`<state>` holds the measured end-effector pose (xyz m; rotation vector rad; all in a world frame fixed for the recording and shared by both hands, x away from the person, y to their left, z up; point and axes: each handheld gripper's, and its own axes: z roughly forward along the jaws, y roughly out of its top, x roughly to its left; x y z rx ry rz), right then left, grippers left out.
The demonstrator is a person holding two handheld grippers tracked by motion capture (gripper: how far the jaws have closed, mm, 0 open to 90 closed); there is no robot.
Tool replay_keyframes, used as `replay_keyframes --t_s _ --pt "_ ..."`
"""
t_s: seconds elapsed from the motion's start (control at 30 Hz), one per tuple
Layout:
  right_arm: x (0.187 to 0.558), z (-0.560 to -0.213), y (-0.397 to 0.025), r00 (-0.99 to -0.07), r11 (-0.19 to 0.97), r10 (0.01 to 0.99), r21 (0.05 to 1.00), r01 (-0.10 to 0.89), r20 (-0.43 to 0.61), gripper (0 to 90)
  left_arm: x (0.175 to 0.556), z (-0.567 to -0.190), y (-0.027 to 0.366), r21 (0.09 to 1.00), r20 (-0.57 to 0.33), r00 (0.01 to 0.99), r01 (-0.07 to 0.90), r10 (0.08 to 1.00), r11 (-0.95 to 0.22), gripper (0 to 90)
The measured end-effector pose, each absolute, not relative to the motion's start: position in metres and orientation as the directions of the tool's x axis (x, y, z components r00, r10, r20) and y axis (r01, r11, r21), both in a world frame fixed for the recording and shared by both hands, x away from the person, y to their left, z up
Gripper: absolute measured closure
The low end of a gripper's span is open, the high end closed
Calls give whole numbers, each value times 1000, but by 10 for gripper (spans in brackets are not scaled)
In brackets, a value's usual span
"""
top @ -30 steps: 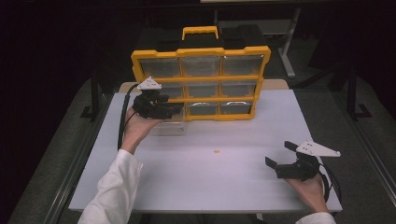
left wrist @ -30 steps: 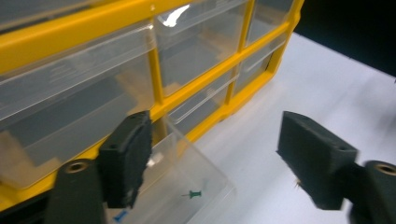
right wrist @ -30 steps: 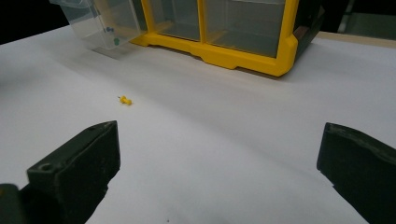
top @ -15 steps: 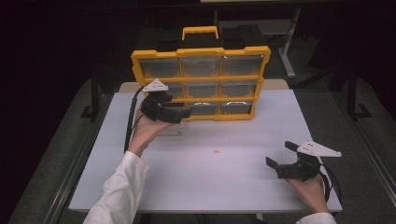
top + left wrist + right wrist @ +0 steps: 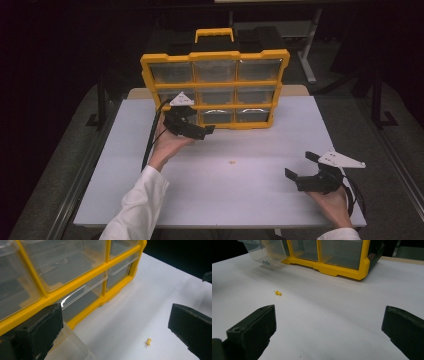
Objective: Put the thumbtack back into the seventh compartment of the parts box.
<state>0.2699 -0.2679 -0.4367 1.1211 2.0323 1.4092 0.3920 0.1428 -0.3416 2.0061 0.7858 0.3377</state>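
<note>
A yellow organizer [image 5: 215,82] with clear drawers stands upright at the back of the white table [image 5: 260,200]. Its bottom-left clear drawer [image 5: 259,251] is pulled out toward the front. My left gripper [image 5: 200,125] hovers open just in front of the bottom row. In the left gripper view, that drawer [image 5: 68,348] lies beside and under the left jaw, with nothing between the jaws. A small yellow push pin [image 5: 231,161] lies on the table's middle [image 5: 148,342] [image 5: 278,293]. My right gripper [image 5: 300,165] is open low at the front right, pointing at the pin.
The organizer's yellow carry handle [image 5: 214,34] sticks up at the back. Table edges run close on the left and front. A dark floor and metal frame legs [image 5: 102,102] surround the table.
My left gripper has moved right and slightly forward along the organizer's bottom row, off the pulled-out drawer. The right gripper and the pin have stayed put.
</note>
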Motion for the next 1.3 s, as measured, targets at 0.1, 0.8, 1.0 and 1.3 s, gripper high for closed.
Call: replay_keyframes --t_s 0.1,0.8,1.0,1.3 --pt "270 -437 -268 -585 160 805 912 377 101 0 391 -345 139 839 -75 762 397 643 -373 0" --pt "270 -437 -269 -586 162 804 913 374 98 0 384 -362 105 817 -82 808 389 583 -424 48" --pt "269 -437 -270 -585 159 805 914 373 99 0 385 -367 97 813 -93 811 397 578 -426 47" --pt "269 -437 -270 -586 160 804 912 377 101 0 384 -375 86 807 -103 823 398 558 -437 45"
